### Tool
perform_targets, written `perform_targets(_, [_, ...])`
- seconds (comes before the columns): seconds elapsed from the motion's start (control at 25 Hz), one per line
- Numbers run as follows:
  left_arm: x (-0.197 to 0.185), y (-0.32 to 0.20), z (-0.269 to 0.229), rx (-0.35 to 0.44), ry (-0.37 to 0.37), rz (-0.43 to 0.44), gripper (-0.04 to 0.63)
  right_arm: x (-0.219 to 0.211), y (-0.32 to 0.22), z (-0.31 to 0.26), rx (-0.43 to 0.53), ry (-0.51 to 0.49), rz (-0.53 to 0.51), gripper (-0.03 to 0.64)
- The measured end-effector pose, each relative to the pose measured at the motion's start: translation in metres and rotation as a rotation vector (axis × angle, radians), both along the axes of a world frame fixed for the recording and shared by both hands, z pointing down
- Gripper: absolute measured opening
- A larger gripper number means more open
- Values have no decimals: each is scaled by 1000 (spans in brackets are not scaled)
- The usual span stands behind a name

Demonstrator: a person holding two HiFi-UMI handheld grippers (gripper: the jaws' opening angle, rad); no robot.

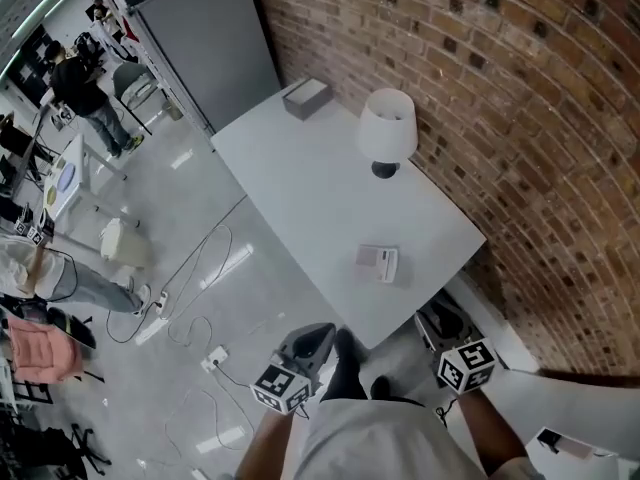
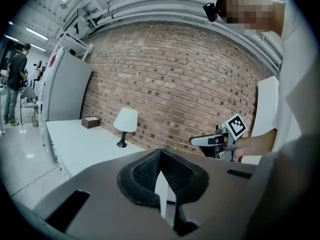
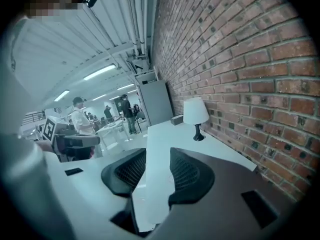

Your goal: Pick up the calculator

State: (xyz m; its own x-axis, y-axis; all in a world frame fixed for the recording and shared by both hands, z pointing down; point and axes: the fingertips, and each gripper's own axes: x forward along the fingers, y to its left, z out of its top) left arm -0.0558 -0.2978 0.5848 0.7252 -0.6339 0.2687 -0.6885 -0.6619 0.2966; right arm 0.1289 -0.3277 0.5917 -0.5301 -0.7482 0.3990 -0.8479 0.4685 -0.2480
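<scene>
Counting from the head view: one calculator, one white-shaded table lamp, one small brown box and two grippers. All three items stand on a single white bench. The calculator lies flat near the bench's near corner. The lamp is at about 12 o'clock from it, close to the wall side, and the box is at 11 o'clock at the far end, well apart from both.

The bench runs along a red brick wall, with a tall grey cabinet beyond its far end. At 9 o'clock from the bench the glossy grey floor carries loose cables. Several people stand among other furniture in the far background.

The left gripper is at 7 o'clock from the calculator, off the bench edge and apart from it. In the left gripper view its jaws meet at the tips, clenched on nothing, with only a thin wedge of pale bench showing between the pads. The right gripper is at 5 o'clock from the calculator, beside the bench corner and not touching it. In the right gripper view its jaws stand wide apart, released and empty, with bare bench top showing through the gap.
</scene>
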Motion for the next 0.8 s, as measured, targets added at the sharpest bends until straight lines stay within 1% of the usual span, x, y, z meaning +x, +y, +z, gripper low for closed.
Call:
perform_targets(0.12, [-7,-27,13,-13,-22,52,12,-4,-24,13,-30,23,32,164])
perform_targets(0.44, [-18,-91,47,-51,-26,172,14,-23,-70,48,-121,57,99,164])
perform_targets(0.64, [-21,-116,56,-68,-9,215,12,-31,-89,68,-161,79,120,164])
perform_targets(0.8, [-27,-130,69,-95,-3,227,12,-33,-99,88,-198,88,136,164])
